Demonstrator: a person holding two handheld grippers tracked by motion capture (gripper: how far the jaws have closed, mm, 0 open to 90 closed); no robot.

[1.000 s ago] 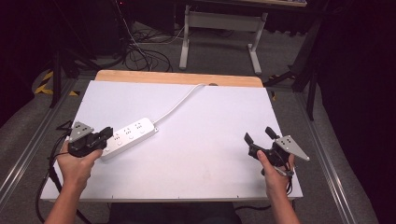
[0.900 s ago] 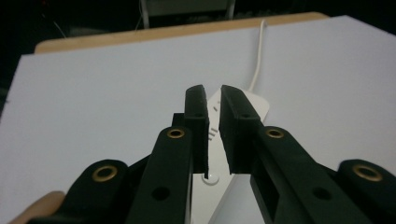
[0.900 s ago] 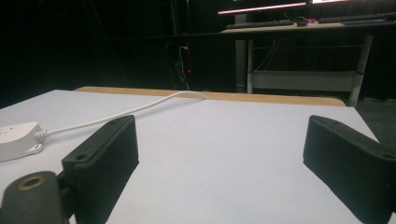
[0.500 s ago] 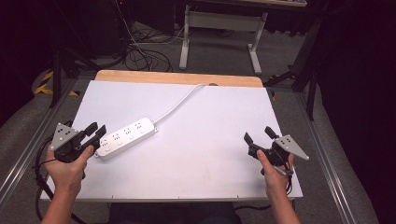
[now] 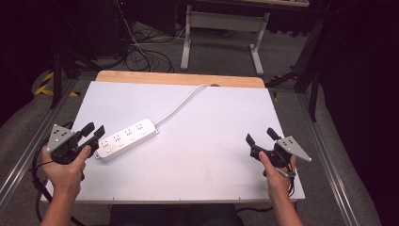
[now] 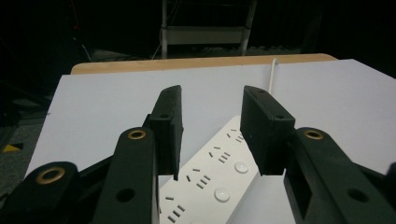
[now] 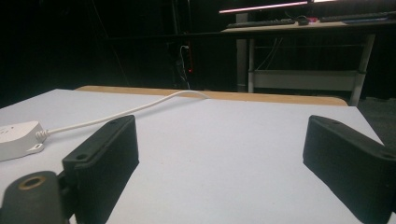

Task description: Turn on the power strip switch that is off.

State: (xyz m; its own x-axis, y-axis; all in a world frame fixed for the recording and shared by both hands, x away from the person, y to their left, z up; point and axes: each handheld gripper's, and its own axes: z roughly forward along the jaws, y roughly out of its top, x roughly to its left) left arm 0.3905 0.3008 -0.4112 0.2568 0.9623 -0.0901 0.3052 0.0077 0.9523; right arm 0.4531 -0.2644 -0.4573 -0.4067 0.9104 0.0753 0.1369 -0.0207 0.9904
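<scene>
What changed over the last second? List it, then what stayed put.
The left gripper let go of the power strip, pulled back toward the table's left edge, and now hovers open just off its near end. The strip, its cord and the open right gripper stayed put.

The person's left hand (image 5: 66,167) holds the left gripper (image 5: 92,133) low at the near left, its jaws parted and angled forward and to the right. The right hand (image 5: 277,175) holds the right gripper (image 5: 261,137) at the near right, jaws spread wide, pointing forward.
</scene>
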